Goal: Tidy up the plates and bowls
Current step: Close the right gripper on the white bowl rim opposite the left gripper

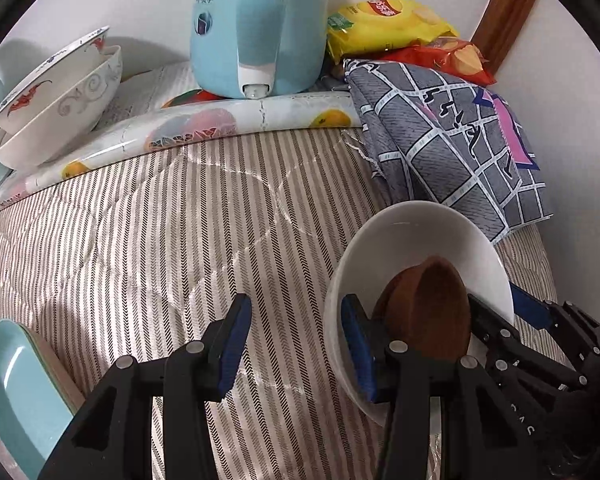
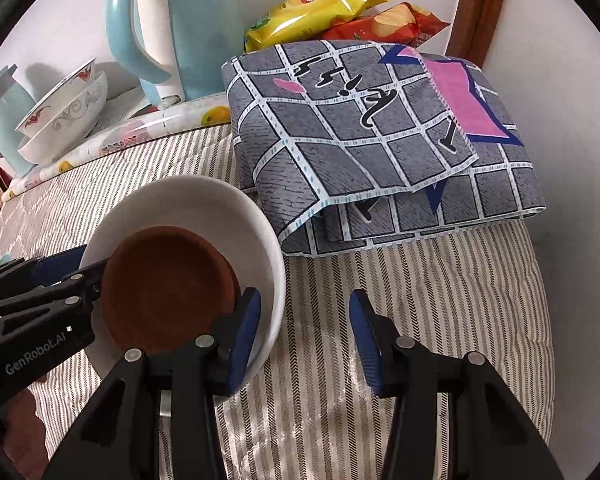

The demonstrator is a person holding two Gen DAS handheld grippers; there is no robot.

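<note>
Both left gripper (image 1: 296,348) and right gripper (image 2: 304,336) straddle white bowl (image 1: 420,240) rim, jaws apart, unclamped, brown dish (image 2: 164,288) inside.

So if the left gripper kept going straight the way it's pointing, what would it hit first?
Most likely the striped bedcover: bare fabric lies ahead of the left gripper. The white bowl sits at its right finger, so that finger may meet the bowl first; depth is unclear.
</note>
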